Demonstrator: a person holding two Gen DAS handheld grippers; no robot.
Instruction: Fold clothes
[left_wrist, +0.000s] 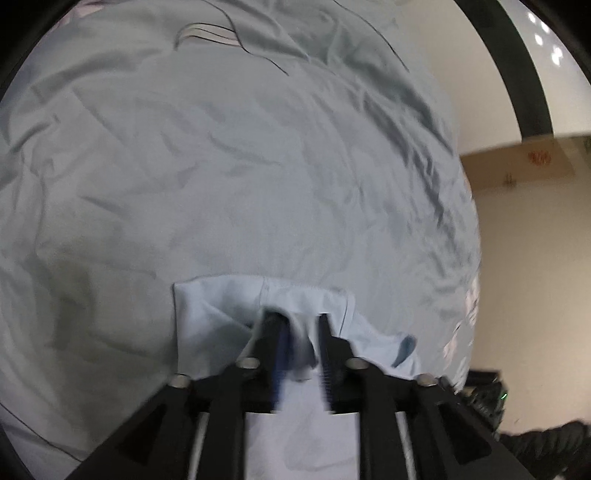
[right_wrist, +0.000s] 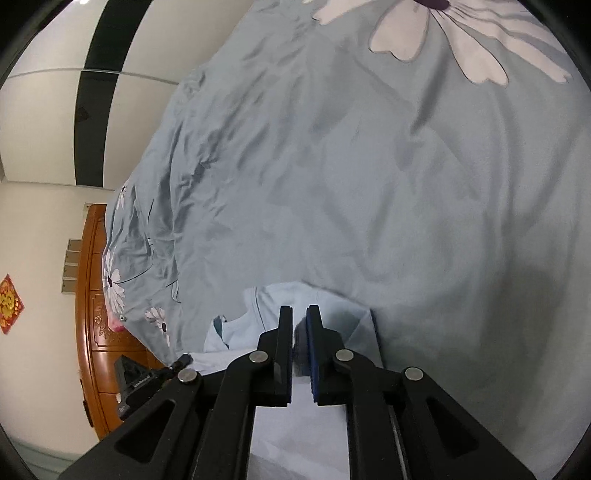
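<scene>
No readable text — the red-gold wall decoration is too small to make out. Pale blue garment lies on the grey-blue floral bedsheet, hem stitching visible, edge bunched. Left gripper has its jaws apart, a fabric fold loose between them. Right gripper is nearly closed, pinching a fold of the garment.

Left claw fingertips motion-blurred

We see garment lying on bedsheet, near edge; wooden headboard left of bed.
</scene>
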